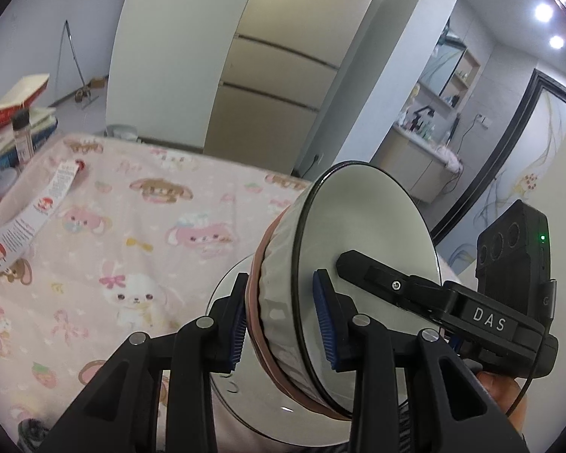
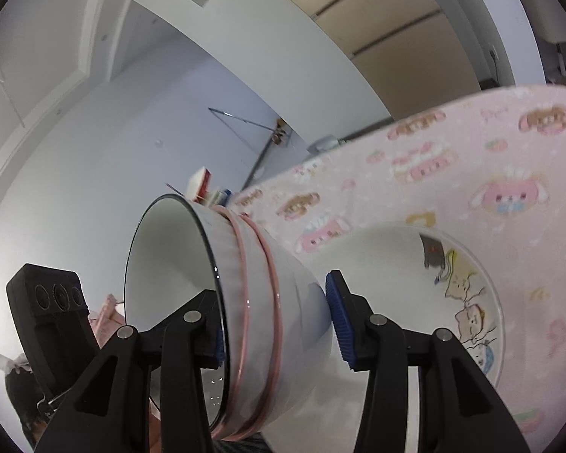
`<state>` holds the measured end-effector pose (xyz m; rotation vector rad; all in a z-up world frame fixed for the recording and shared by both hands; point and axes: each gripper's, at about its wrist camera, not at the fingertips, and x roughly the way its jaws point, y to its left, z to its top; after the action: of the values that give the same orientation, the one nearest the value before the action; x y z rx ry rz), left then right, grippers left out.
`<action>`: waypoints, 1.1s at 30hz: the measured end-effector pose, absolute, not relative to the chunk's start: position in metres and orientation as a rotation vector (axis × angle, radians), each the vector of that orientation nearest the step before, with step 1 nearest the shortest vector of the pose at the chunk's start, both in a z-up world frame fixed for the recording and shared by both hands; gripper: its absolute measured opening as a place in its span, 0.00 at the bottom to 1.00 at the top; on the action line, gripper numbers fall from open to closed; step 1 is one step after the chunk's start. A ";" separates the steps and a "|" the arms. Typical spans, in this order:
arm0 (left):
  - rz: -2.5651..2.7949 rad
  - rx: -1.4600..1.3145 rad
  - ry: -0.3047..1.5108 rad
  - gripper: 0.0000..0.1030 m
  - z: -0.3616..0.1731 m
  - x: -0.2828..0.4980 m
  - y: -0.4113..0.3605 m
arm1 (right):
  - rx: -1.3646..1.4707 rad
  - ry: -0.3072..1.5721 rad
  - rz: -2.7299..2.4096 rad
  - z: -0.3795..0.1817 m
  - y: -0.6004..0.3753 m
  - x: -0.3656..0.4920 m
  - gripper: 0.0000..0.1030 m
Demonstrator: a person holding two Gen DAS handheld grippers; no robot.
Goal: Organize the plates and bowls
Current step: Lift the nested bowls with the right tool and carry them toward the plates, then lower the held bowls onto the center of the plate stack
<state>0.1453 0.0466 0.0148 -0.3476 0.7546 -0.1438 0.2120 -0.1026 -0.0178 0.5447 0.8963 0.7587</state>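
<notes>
A nested stack of white bowls (image 1: 283, 332), the inner one black-rimmed and the outer ones pink-rimmed, hangs tipped on its side above the table. My left gripper (image 1: 281, 283) is shut on its wall, one pad inside and one outside. A finger (image 1: 358, 264) of my right gripper reaches into the bowl's mouth from the right. In the right wrist view the same stack of bowls (image 2: 253, 283) sits between the pads of my right gripper (image 2: 271, 294), shut on its wall. Below lies a white plate (image 2: 377, 256) with cartoon drawings, also seen as the plate (image 1: 237, 407) under the bowls.
A pink cartoon-print tablecloth (image 1: 132, 226) covers the table. At its far left stand stacked books and boxes (image 1: 19, 105), a spice jar (image 1: 22, 132) and a paper leaflet (image 1: 37, 207). A tall cabinet (image 1: 275, 56) rises beyond the far edge. A hand (image 1: 502, 389) holds the right gripper.
</notes>
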 end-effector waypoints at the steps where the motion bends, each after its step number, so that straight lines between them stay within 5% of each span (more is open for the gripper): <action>1: -0.146 -0.351 0.764 0.34 0.010 0.147 0.048 | 0.544 0.906 0.756 -0.024 -0.101 0.213 0.43; 33: -0.165 -0.367 0.789 0.34 -0.023 0.152 0.049 | 0.493 0.946 0.766 -0.055 -0.102 0.214 0.42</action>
<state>0.1517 0.0488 -0.0233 -0.3673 0.7892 -0.1652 0.2143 -0.1022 -0.0551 0.4929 0.9457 0.7661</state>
